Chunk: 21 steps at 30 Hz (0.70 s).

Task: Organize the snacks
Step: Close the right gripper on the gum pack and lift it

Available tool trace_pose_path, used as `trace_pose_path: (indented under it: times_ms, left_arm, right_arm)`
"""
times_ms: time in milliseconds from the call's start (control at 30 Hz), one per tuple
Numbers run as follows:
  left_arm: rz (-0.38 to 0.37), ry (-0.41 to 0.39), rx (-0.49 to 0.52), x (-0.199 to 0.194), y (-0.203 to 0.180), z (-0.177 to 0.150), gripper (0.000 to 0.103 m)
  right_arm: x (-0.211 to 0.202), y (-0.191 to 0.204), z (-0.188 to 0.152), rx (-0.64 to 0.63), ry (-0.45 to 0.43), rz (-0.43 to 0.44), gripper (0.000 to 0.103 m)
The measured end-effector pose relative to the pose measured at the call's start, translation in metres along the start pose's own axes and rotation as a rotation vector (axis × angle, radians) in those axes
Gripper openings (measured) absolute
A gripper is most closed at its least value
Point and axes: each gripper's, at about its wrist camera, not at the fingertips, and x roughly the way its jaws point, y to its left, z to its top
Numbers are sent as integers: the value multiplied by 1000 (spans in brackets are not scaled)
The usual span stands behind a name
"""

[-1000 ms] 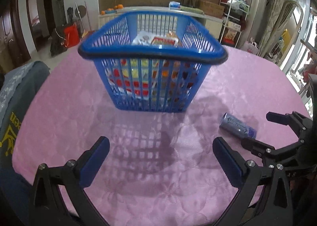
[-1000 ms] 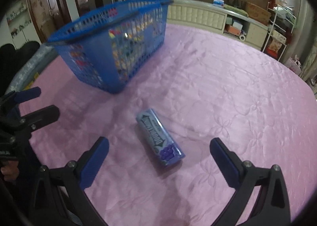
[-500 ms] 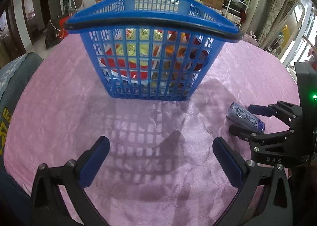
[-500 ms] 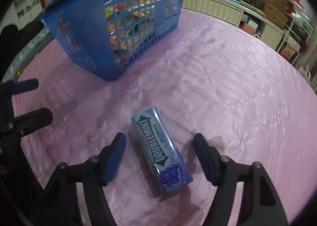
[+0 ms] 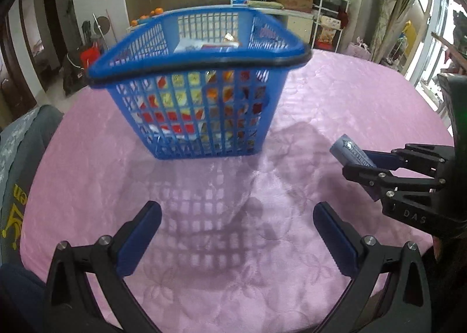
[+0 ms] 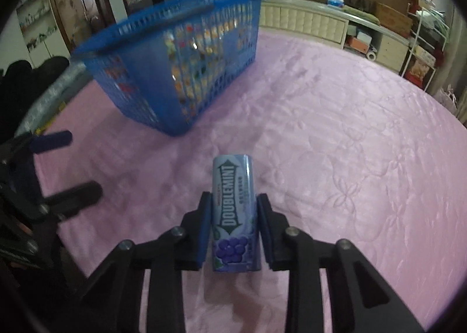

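Observation:
A purple-blue Doublemint gum can (image 6: 233,210) stands between the pads of my right gripper (image 6: 234,197), whose jaws are closing and press on both its sides. From the left wrist view the can (image 5: 351,152) sticks out of the right gripper (image 5: 367,163), tilted up off the pink cloth. A blue plastic basket (image 5: 204,63) with several snack packets inside sits mid-table; in the right wrist view the basket (image 6: 140,90) is at the upper left. My left gripper (image 5: 236,207) is open over bare cloth in front of the basket, and the left gripper (image 6: 62,166) also shows at the left edge.
A pink quilted cloth (image 5: 350,99) covers the round table. A chair draped in grey fabric (image 5: 23,152) stands at the table's left edge. A long low cabinet (image 6: 306,23) and shelves (image 5: 327,26) line the back wall, well beyond the table.
The right gripper's jaws came together around the gum can, which now lines up with the fingers and tilts up off the cloth. The left gripper stays open.

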Motion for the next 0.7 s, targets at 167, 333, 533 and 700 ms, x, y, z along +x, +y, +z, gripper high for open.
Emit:
trace_pose_path:
  times_ms: [167,333,533,700]
  left_arm:
    - [-15,-60,-1,-26,-4,9,103]
    - [-20,-135,-14,-53,0,17,103]
    - [-13,-210,-22,-80,8,27,103]
    - [-14,-266,-20,-99,18,42,103]
  right_arm:
    - [-34,14,5,-8,-67,0,35]
    - [-67,31,12,-16,-130,-1,35]
    - [-94,42,22,-4,-187,12,35]
    - [-107,51,38,0,-227,27,35]
